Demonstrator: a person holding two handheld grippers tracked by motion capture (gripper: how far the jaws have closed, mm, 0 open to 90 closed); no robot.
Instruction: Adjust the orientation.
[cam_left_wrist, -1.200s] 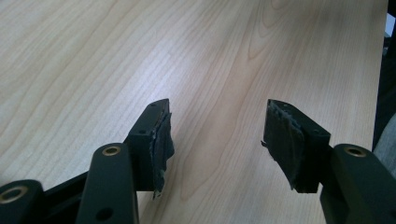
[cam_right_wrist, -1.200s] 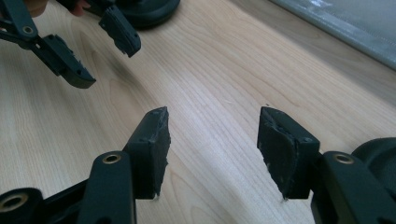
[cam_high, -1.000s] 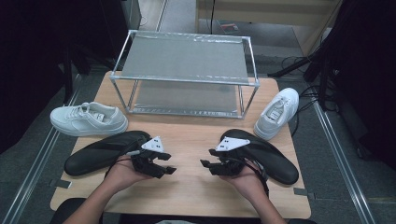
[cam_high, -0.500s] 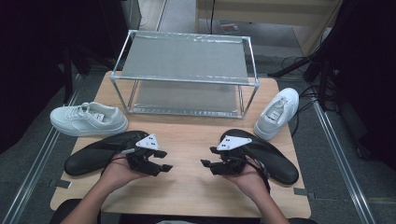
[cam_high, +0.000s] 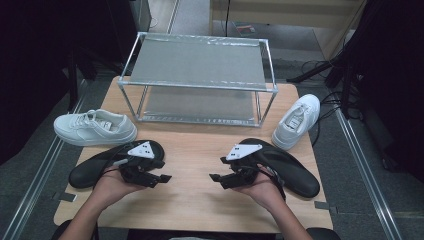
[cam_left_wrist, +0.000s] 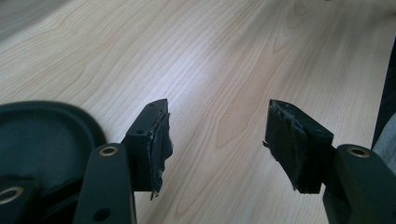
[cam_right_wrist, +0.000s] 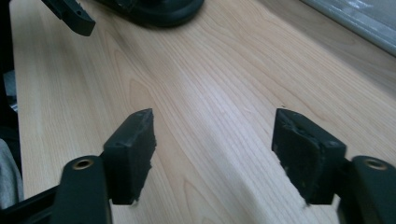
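Two white sneakers lie on the wooden table (cam_high: 195, 200): one (cam_high: 95, 128) at the left edge, one (cam_high: 298, 120) at the right beside the rack. A metal two-shelf rack (cam_high: 197, 62) stands at the back, both shelves bare. My left gripper (cam_high: 164, 171) rests by a black oval pad (cam_high: 95, 167), jaws open over bare wood (cam_left_wrist: 217, 140). My right gripper (cam_high: 218, 169) lies by a second black pad (cam_high: 292, 170), also open with nothing between its jaws (cam_right_wrist: 215, 140). The two grippers point toward each other.
The rack's front legs (cam_high: 260, 107) stand just behind the open middle of the table. In the right gripper view the left gripper's jaw (cam_right_wrist: 70, 14) and its black pad (cam_right_wrist: 159, 9) lie ahead, the rack's base (cam_right_wrist: 359, 21) at the right. Dark floor surrounds the table.
My left gripper has drawn back slightly to the left, toward its pad. The right gripper and both sneakers have stayed put.
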